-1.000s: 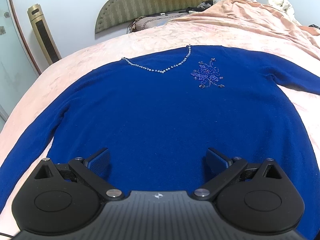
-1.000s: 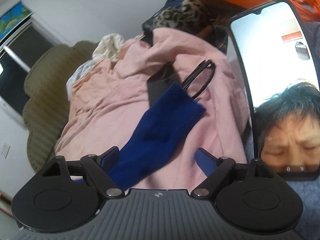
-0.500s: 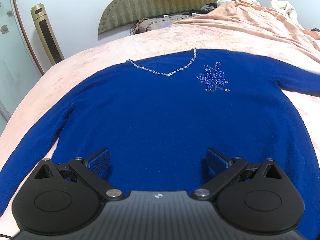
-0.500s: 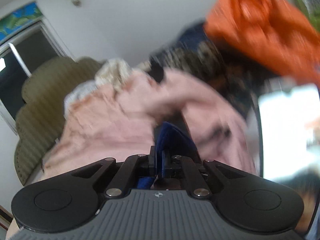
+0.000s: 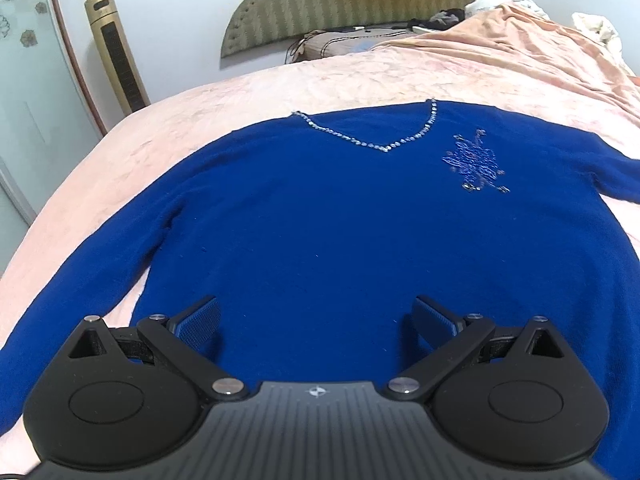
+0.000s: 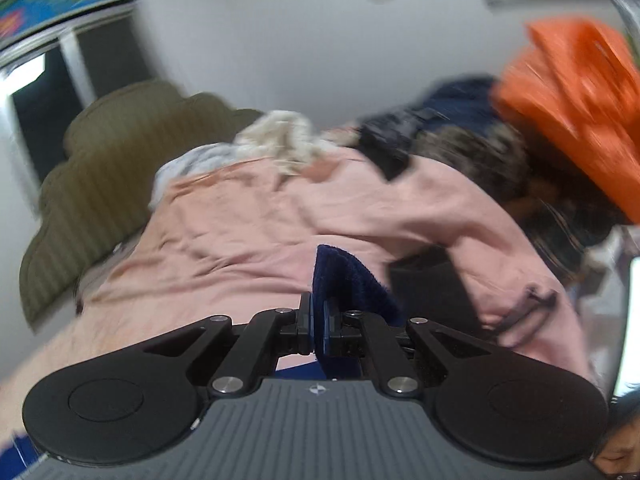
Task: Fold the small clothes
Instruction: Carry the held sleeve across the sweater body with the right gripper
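Observation:
A royal blue sweater (image 5: 320,220) lies flat, front up, on the pink bed (image 5: 200,120), with a beaded V-neck and a beaded flower on the chest. Its one sleeve runs down the left of the left wrist view; the other leaves the frame at the right. My left gripper (image 5: 316,320) hovers open over the sweater's lower body with nothing between its fingers. In the right wrist view, my right gripper (image 6: 319,330) is shut on the blue sleeve cuff (image 6: 348,280), which sticks up past the pads. That view is blurred.
An olive padded headboard (image 5: 360,0) and a gold tower fan (image 5: 114,52) stand at the far wall. A rumpled pink quilt (image 6: 280,232) with heaped clothes lies beyond the right gripper, with an orange bag (image 6: 572,112) at the right and a dark flat object (image 6: 432,284) beside the cuff.
My right gripper shut on the sleeve cuff, then lifted and rolled with it; its view has swung up and away from the phone screen. The left gripper drew back slightly from the sweater.

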A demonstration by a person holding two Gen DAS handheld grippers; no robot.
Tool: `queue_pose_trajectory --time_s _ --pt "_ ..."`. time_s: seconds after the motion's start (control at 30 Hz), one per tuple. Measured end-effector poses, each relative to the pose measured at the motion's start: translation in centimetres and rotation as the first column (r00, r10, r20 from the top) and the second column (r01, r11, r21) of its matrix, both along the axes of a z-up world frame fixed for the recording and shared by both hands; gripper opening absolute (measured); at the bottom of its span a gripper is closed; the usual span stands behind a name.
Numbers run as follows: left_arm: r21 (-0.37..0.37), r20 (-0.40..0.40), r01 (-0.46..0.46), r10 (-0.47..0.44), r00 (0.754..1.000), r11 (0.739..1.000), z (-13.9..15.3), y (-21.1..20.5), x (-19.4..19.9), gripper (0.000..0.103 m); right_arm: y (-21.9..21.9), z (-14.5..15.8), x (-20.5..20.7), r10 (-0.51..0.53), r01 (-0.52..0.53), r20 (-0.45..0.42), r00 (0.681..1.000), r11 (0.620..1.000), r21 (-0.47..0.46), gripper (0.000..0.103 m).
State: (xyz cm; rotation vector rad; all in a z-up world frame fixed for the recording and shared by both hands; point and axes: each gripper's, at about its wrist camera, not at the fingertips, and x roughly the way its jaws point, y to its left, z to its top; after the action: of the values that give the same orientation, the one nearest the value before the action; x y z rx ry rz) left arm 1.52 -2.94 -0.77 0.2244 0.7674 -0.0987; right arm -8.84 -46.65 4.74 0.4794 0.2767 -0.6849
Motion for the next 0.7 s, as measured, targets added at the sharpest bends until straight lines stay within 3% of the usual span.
queue_pose_trajectory --time_s 0.1,0.23,0.37,0.47,0.7 --pt "-0.03 -0.02 -0.007 0.006 1.0 1.0 -0.2 0.5 0.6 0.103 5.0 1.6 3.2 0.144 -0.145 -0.015 0.989 0.985 -0.095 0.009" --pt "-0.037 -0.032 -0.014 0.013 0.999 0.999 -0.6 1.0 1.0 0.103 12.1 2.8 7.3 0.333 -0.338 -0.059 0.941 0.925 -0.172 0.008" --pt "-0.023 -0.025 -0.019 0.018 1.0 1.0 -0.8 1.6 1.1 0.103 17.8 0.6 10.4 0.476 -0.49 -0.13 0.87 0.864 -0.118 0.008" --pt "-0.024 -0.028 -0.026 0.025 0.999 0.999 -0.9 2.1 1.4 0.103 20.7 -0.9 12.5 0.546 -0.559 -0.169 0.82 0.828 -0.037 0.008" --pt "-0.051 -0.036 -0.037 0.035 0.999 0.998 -0.8 3.6 1.9 0.103 25.8 1.1 15.7 0.604 -0.63 -0.209 0.769 0.771 -0.09 0.008"
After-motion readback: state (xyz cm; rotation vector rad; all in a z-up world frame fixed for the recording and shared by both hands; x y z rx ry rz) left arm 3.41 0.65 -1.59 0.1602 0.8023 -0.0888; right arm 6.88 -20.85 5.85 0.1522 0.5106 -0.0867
